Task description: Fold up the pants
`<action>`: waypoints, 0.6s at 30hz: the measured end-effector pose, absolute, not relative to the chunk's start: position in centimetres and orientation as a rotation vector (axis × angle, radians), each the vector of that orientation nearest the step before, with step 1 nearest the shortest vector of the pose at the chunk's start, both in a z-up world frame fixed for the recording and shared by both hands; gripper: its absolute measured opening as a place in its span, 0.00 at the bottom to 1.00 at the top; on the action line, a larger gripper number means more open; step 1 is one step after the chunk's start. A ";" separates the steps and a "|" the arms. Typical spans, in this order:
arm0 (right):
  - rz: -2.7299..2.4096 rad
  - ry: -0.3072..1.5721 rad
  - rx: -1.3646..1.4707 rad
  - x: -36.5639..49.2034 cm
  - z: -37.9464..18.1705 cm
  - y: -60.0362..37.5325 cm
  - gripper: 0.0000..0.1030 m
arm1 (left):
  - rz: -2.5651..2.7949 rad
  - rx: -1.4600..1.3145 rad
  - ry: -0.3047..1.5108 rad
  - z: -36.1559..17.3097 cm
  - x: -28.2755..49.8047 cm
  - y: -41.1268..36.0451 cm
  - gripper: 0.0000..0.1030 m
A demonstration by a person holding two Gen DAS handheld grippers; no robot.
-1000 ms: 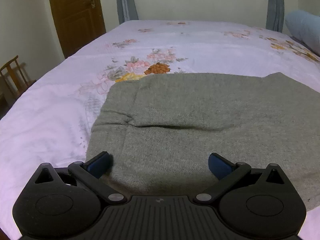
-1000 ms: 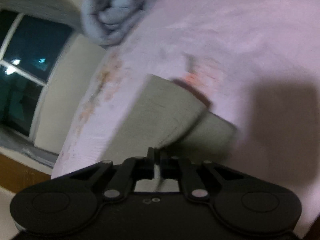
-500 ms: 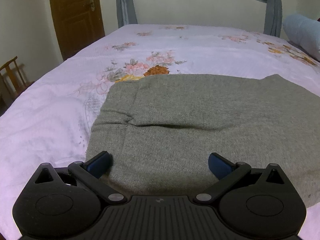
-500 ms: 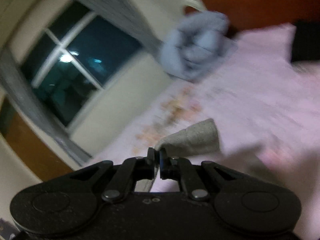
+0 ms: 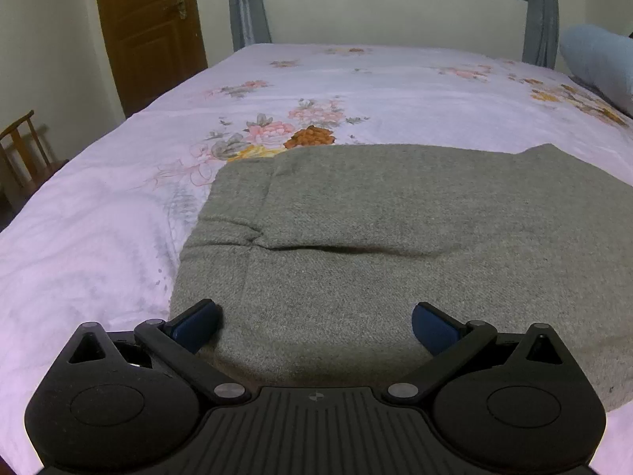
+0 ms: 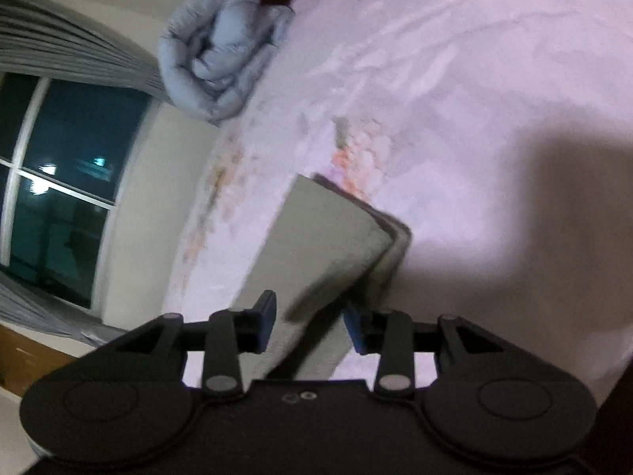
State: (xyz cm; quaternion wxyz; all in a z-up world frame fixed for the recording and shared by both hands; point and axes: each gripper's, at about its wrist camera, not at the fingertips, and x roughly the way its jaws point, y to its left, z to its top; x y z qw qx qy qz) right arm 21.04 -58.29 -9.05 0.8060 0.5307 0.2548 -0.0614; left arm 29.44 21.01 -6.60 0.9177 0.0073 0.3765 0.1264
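Folded pants on the bed, both tongs spread.
Left view: one left gripper (image 5: 314, 326) spread over gray pants (image 5: 395, 245) on the bed (image 5: 99, 237); one door (image 5: 150, 27).
Right view: right gripper (image 6: 310, 320) spread, straddling the pants' stacked corner; one blue quilt (image 6: 221, 47).

Floral pink bed (image 5: 376, 91) fills the room. Brown door (image 5: 150, 27) at left; dark curtained window (image 6: 51, 182) behind the bed.

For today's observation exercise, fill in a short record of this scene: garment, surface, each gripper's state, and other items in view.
garment: grey pants, folded, lying flat
surface: bed with pink floral sheet
left gripper: open, fingers apart over the near edge of the pants
right gripper: open, fingers on either side of the pants' fabric
other items: blue blanket bundled on the bed, wooden door, window
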 end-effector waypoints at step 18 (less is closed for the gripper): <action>-0.166 0.483 1.068 18.3 -8.9 -59.2 0.15 | 0.198 0.015 0.853 -5.9 29.6 22.0 1.00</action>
